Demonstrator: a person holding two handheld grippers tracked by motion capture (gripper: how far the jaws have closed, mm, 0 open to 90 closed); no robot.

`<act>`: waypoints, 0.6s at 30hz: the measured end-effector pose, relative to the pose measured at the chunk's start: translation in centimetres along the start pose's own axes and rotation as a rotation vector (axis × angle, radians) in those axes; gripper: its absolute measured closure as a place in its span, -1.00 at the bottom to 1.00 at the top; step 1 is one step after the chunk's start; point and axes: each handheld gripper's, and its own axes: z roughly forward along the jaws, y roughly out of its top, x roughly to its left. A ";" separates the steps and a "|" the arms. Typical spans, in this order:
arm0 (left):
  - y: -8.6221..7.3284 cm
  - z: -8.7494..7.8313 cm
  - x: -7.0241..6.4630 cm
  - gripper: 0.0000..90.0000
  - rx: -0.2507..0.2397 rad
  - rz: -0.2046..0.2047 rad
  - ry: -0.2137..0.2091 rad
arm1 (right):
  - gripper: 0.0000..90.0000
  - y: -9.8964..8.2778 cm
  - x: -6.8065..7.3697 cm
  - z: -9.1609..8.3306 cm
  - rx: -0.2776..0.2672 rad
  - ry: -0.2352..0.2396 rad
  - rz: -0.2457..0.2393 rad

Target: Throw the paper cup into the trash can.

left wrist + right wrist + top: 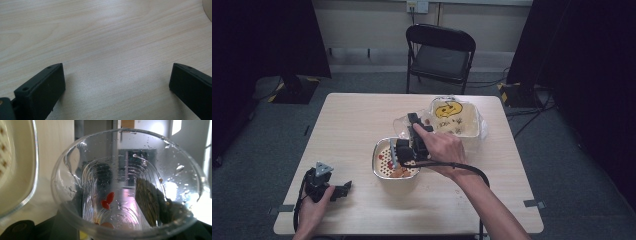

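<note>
in the high view, the right tongs (404,150) hold a clear plastic cup (404,127) tipped on its side, its mouth pointing away from the person and its base toward the hand. the cup hangs just above the far rim of a metal bowl (379,170) with a perforated strainer insert, where red and orange bits lie. it looks tilted like that to pour its contents into the strainer, so the water drains and the pieces stay. just beyond the right tongs sits a cream tub (469,127) with a yellow print inside, touching or nearly touching the cup. the left tongs (343,190) rest on the counter (352,115), well apart from the bowl and nearer the person, seemingly parked while the other hand pours.

in the left gripper view, the left tongs (117,85) stand wide apart with nothing between the jaws, just bare pale wood of the counter (105,37) ahead of them.

in the right gripper view, the cup (130,182) is seen straight down its mouth. it is transparent and ribbed, its wall wet with droplets and a few specks. two small red bits (108,200) cling near the bottom. the dark jaws show through the wall on either side, pressed against the cup, so the right tongs are clamped on it. off to one side curves the rim of the metal bowl (35,170).
</note>
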 end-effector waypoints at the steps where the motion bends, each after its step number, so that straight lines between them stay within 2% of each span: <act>1: 0.0 0.0 0.0 -1.00 0.001 0.000 0.000 | 0.12 -0.2 -0.4 0.0 -0.015 0.024 0.066; 2: 0.0 0.0 0.0 -1.00 0.000 0.000 0.001 | 0.12 -0.3 -0.7 0.0 -0.024 0.048 0.116; 3: 0.0 0.0 0.0 -1.00 0.001 0.001 0.001 | 0.12 -0.7 -1.0 0.1 -0.034 0.082 0.201; 5: 0.0 0.0 0.0 -1.00 0.001 0.000 0.001 | 0.11 -1.2 -1.5 0.3 -0.059 0.134 0.333; 7: 0.0 0.0 0.0 -1.00 0.001 0.001 0.001 | 0.11 -2.2 -2.3 0.6 -0.101 0.212 0.501; 9: 0.0 0.0 0.0 -1.00 0.001 0.001 0.001 | 0.11 -3.0 -2.9 1.0 -0.140 0.278 0.630; 11: 0.0 0.0 0.0 -1.00 0.002 0.002 0.000 | 0.10 -3.7 -3.3 1.2 -0.164 0.327 0.732; 15: 0.0 0.0 0.0 -1.00 0.001 0.001 0.001 | 0.09 -4.8 -3.9 1.7 -0.246 0.424 0.932; 18: 0.0 0.0 0.0 -1.00 0.001 0.001 0.001 | 0.09 -5.5 -4.3 2.0 -0.300 0.460 1.054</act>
